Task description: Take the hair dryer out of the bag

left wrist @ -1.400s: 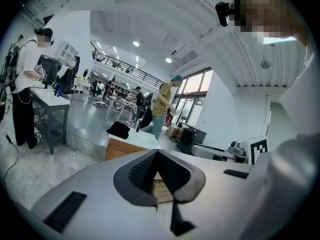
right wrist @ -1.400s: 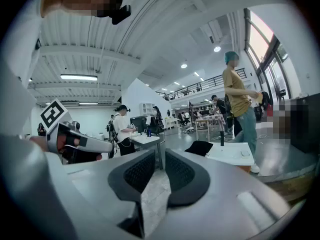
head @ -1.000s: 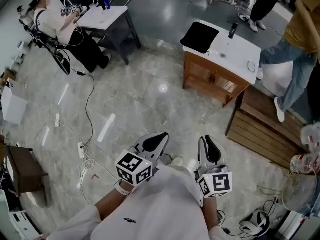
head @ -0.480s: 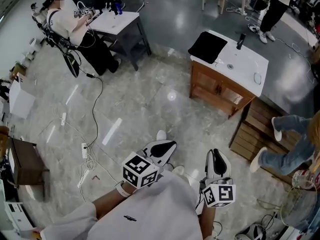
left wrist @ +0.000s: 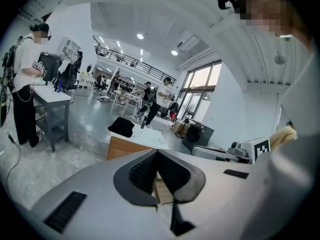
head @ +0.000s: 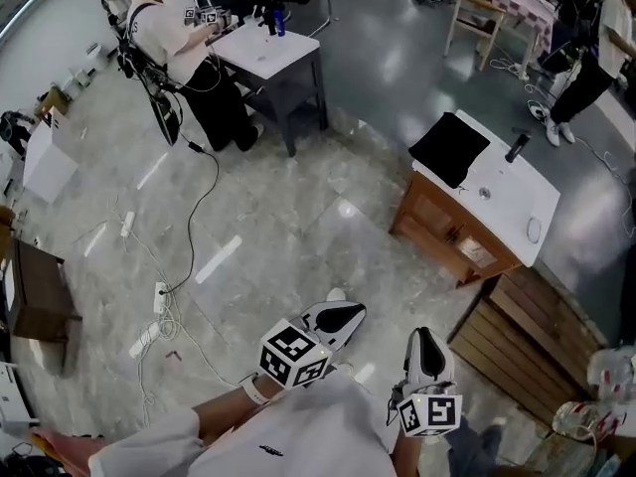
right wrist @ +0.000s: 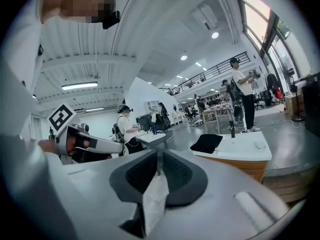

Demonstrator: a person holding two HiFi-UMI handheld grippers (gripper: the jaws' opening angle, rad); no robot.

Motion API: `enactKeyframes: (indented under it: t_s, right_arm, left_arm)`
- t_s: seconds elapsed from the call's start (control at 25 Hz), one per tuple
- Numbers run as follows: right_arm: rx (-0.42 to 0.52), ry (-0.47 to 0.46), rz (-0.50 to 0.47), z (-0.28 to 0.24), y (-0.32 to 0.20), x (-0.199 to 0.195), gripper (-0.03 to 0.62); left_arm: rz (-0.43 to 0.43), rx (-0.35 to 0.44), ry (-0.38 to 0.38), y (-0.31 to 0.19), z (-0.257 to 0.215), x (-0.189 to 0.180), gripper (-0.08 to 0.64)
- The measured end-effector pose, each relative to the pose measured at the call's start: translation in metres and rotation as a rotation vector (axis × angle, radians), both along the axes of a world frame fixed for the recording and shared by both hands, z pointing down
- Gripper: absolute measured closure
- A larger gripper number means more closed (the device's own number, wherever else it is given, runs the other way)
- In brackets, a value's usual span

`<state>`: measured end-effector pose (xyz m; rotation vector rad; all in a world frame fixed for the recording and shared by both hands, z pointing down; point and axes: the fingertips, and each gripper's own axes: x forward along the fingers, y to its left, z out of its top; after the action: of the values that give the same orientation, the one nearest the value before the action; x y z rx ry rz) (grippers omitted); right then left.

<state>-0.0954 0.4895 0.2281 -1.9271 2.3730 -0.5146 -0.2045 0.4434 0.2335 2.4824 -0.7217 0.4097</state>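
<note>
With the left tongs [head: 341, 317] shut empty and the right tongs [head: 424, 345] just closing to an empty slit, they risk shoving the black bag [head: 449, 148] along the far counter [head: 500, 195], not gripping it.

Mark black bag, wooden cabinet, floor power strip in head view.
black bag [head: 450, 149], head view, middle of its flat top
wooden cabinet [head: 437, 233], head view, brown front panel
power strip [head: 159, 297], head view, middle of white body

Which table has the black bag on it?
The wooden table, right of centre, under the bag; the dark-legged table by the person has none.
</note>
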Motion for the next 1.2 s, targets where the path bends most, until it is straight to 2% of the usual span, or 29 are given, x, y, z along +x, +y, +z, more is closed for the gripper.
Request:
enactKeyframes:
  t_s: [0.24, 0.44, 0.72, 1.0, 1.2]
  right_arm:
    - [-0.016, 0.050, -0.033, -0.012, -0.095, 0.003, 0.545]
    - [-0.026, 0.083, 0.058, -0.018, -0.174, 0.033, 0.545]
    - [-0.020, 0.101, 0.133, -0.018, -0.256, 0.055, 0.545]
    - [-0.046, 0.126, 0.093, -0.002, -0.317, 0.067, 0.545]
    - [-0.057, 0.110, 0.037, 0.008, -0.362, 0.089, 0.545]
  left_arm:
    - [-0.019, -0.032, 0.031, -0.087, -0.007, -0.002, 0.552]
    - [0.007, -0.048, 0.008, -0.165, -0.001, -0.012, 0.553]
    - [0.027, -0.030, 0.046, -0.257, 0.003, -0.001, 0.552]
    - [0.059, -0.060, 0.042, -0.308, 0.019, 0.034, 0.552]
    - [0.035, -0.065, 0.014, -0.344, 0.024, 0.064, 0.553]
